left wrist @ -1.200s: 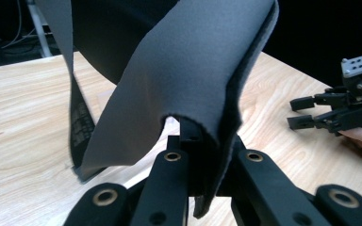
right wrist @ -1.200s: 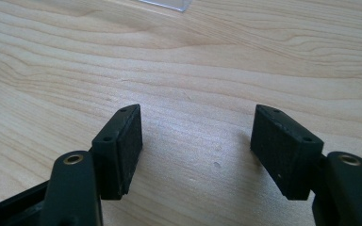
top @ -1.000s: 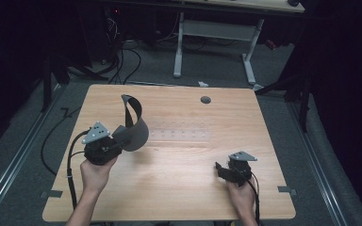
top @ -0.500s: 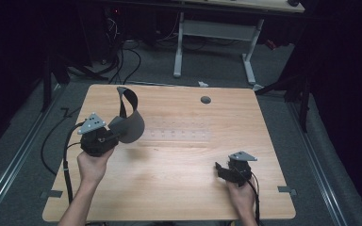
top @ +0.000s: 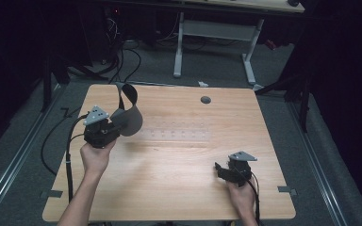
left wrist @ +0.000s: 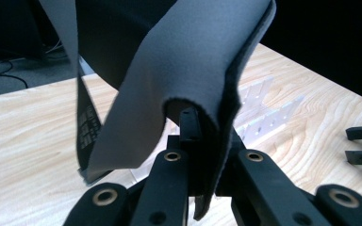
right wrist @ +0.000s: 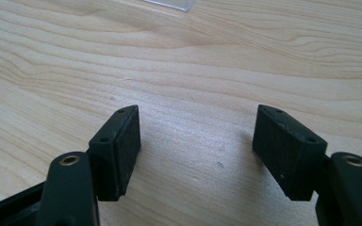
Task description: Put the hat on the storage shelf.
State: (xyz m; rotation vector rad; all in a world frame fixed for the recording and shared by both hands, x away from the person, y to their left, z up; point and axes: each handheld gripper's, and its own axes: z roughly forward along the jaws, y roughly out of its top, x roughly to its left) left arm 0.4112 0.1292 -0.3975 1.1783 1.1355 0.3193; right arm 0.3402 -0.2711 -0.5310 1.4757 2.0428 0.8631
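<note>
Grey pad (top: 128,120) with black underside, black claws, pale wood-grain table (top: 179,160)

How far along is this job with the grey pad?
Picked up: the left hand-held gripper is shut on the floppy grey pad, lifted off the wooden table. The right hand-held gripper rests open and empty. Setting the pad down somewhere seems left.

Light wood table (top: 169,188), grain running w/ the long edges. Round dark hole (top: 205,100) near the far edge, right of center. Clear strip w/ rows of small holes (top: 179,135) lies flat across the middle, approx parallel to the far edge. Right gripper (top: 224,170) sits low on the top near the right front corner, jaws apart over bare wood.
</note>
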